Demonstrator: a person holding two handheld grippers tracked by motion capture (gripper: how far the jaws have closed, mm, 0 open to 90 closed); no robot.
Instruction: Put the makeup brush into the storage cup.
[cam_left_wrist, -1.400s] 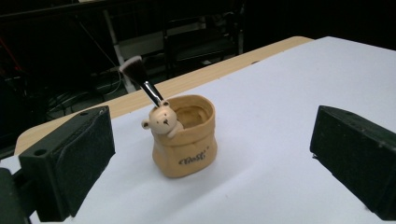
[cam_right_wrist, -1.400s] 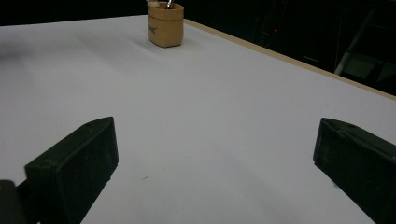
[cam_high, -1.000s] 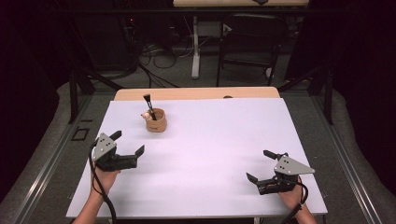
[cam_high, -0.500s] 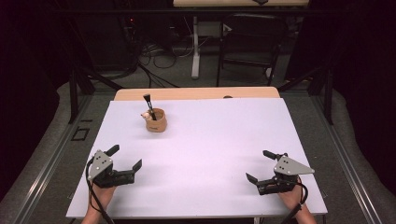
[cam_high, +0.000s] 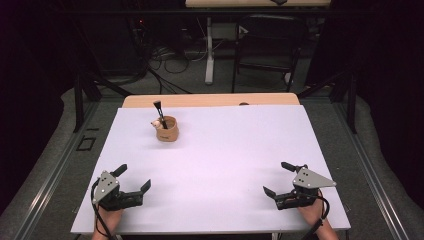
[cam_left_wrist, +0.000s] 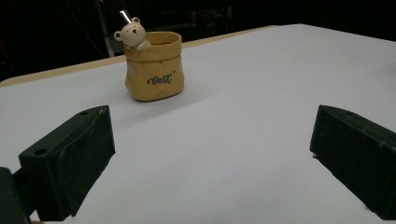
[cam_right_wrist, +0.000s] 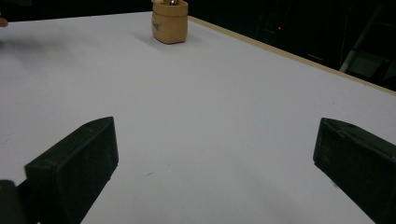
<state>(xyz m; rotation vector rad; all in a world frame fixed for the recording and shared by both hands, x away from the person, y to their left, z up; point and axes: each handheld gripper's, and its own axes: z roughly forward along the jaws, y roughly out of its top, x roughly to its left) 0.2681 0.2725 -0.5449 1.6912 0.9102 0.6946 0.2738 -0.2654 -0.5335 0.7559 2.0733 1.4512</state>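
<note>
Near edge of table (cam_high: 225, 200): left claw (cam_high: 134, 180) rests at the near-left corner, jaws spread wide, nothing between them. Right claw (cam_high: 277, 180) rests at the near-right corner, jaws likewise released and empty. A hand holds each from the bottom of the high view. Both claws sit low over the white table surface, well apart from each other.

Bare white surface between the claws and the only container.

Farther back, left of centre: a small tan pot (cam_high: 166, 128), shaped like a sack with a crumpled rim, standing upright on the white surface. It is well apart from both claws, closer to the left one. In the left gripper view the pot (cam_left_wrist: 154, 65) stands straight ahead of the jaws; in the right gripper view the pot (cam_right_wrist: 170, 21) is far off, near the top edge.

Contents: one brush (cam_high: 159, 111) with a dark handle, leaning toward the far left, sticking up above the rim. A small pale bear figure (cam_left_wrist: 131, 33) peeks over the rim on the pot's left side.

Writing: dark script on the pot's front reads roughly "Gest"; last letters uncertain.

Behind the white surface, a strip of wooden tabletop.
</note>
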